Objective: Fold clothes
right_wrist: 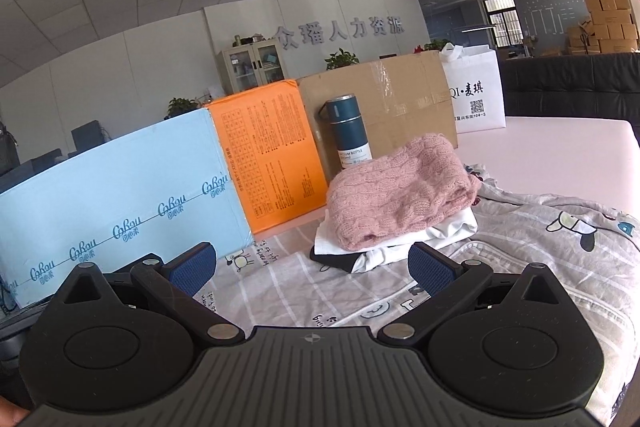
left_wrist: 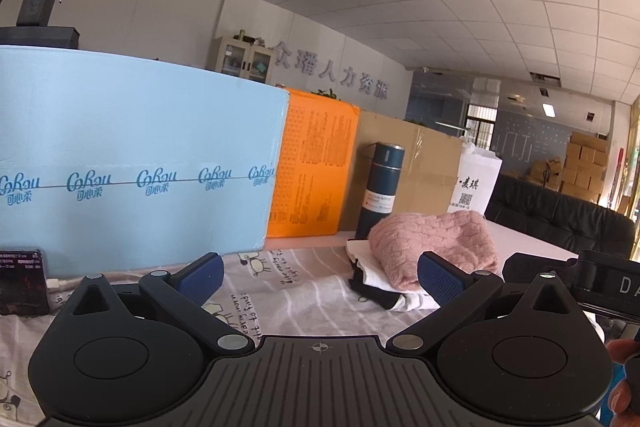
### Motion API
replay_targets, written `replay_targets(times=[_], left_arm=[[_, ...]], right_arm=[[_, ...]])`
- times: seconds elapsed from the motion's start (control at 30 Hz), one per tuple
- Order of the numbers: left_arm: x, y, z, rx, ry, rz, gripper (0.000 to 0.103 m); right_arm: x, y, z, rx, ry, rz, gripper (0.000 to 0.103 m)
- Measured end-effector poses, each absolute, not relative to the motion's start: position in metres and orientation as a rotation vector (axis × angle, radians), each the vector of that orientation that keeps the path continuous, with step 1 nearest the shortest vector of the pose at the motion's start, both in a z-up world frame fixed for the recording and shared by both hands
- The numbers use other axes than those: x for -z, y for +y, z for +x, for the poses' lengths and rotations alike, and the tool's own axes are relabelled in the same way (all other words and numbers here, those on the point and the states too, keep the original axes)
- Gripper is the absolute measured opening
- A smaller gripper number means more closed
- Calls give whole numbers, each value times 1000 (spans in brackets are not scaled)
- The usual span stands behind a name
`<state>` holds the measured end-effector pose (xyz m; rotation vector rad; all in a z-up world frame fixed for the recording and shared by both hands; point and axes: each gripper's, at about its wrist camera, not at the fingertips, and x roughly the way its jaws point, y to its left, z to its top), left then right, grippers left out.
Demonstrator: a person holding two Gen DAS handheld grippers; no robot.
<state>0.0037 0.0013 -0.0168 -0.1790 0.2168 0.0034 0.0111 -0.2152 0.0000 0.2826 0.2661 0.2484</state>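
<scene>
Blue-padded claws hang wide open and empty over a cartoon-print cloth, a folded stack of clothes just ahead of them.

The left claw [left_wrist: 320, 277] and right claw [right_wrist: 312, 267] each hold nothing, jaws spread wide. Beyond them, on the printed sheet [right_wrist: 540, 259] covering the surface, a pink cable-knit sweater [right_wrist: 400, 191] lies folded atop white garments [right_wrist: 448, 227] and a dark piece [right_wrist: 332, 259]. The stack sits ahead and right of the left claw, more nearly dead ahead of the right, which looks the nearer; its long axis runs left to right. Behind it stand a teal flask [right_wrist: 346, 131] marked "VACUUM BOTTLE", a pale blue "CoRou" carton [left_wrist: 140, 163], an orange box [right_wrist: 272, 151], a brown carton [right_wrist: 384, 99] and a white bag [right_wrist: 474, 95] reading "QI·麦琪". Wall lettering [right_wrist: 340, 31] reads "众瑶人力资源".
</scene>
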Motion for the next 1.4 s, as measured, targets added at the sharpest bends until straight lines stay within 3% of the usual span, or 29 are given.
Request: replay_targets(times=[0.67, 1.07, 1.4], left_arm=[[11, -8, -37, -115, 139, -54, 103], [9, 12, -119, -324, 23, -5, 103], [12, 59, -224, -746, -66, 38, 103]], right_arm=[[24, -245, 18, -557, 190, 404, 103], [26, -197, -2, -1022, 152, 327, 103], [16, -122, -30, -1391, 225, 213, 103]])
